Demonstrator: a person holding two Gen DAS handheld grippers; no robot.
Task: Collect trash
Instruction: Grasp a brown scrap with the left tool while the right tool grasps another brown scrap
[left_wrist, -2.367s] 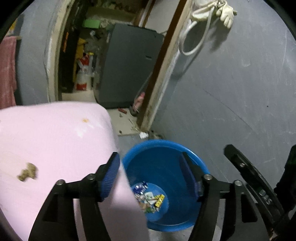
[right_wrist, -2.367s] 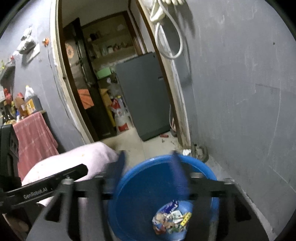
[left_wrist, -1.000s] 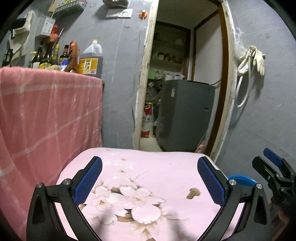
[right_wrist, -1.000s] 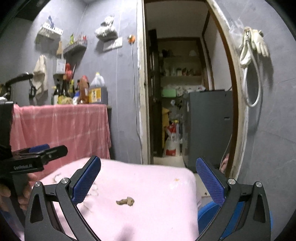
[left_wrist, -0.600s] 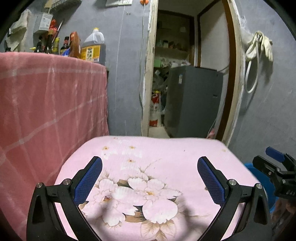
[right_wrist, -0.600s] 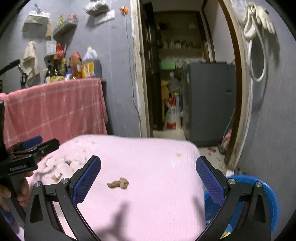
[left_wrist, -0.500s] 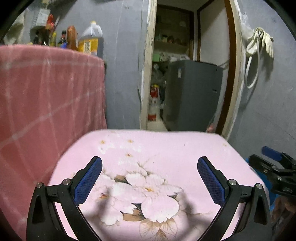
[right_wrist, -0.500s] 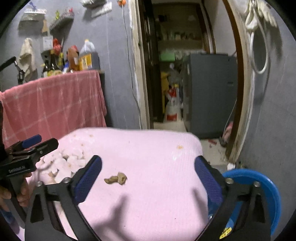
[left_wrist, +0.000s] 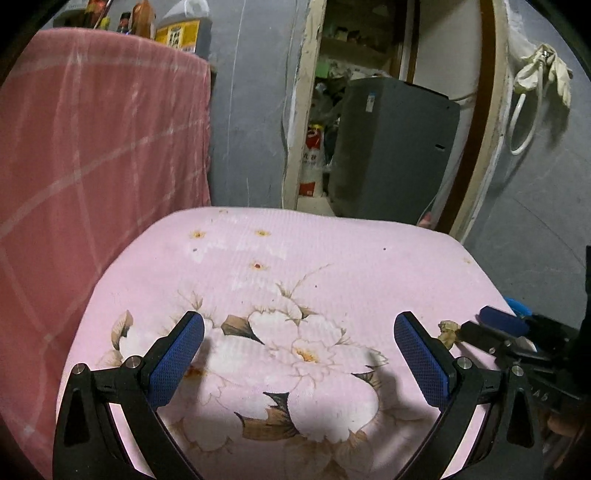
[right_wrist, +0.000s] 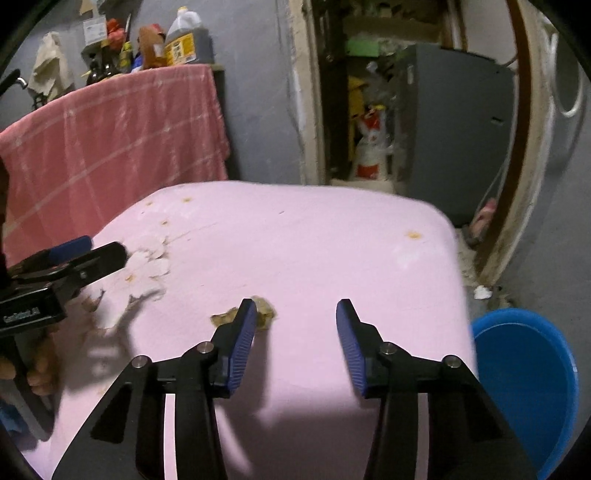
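A small brownish crumpled scrap lies on the pink flowered cloth. My right gripper is open and low over the cloth; its left finger partly covers the scrap. In the left wrist view the scrap lies at the cloth's right side, touching the tip of the right gripper. My left gripper is open and empty above the flower print. The blue bin stands on the floor to the right of the cloth.
A pink checked cloth hangs at the left with bottles on top. A doorway behind holds a grey fridge. Gloves and a hose hang on the grey wall at the right.
Both grippers have come down closer to the pink cloth. My right gripper has narrowed its opening and moved up to the brown scrap.
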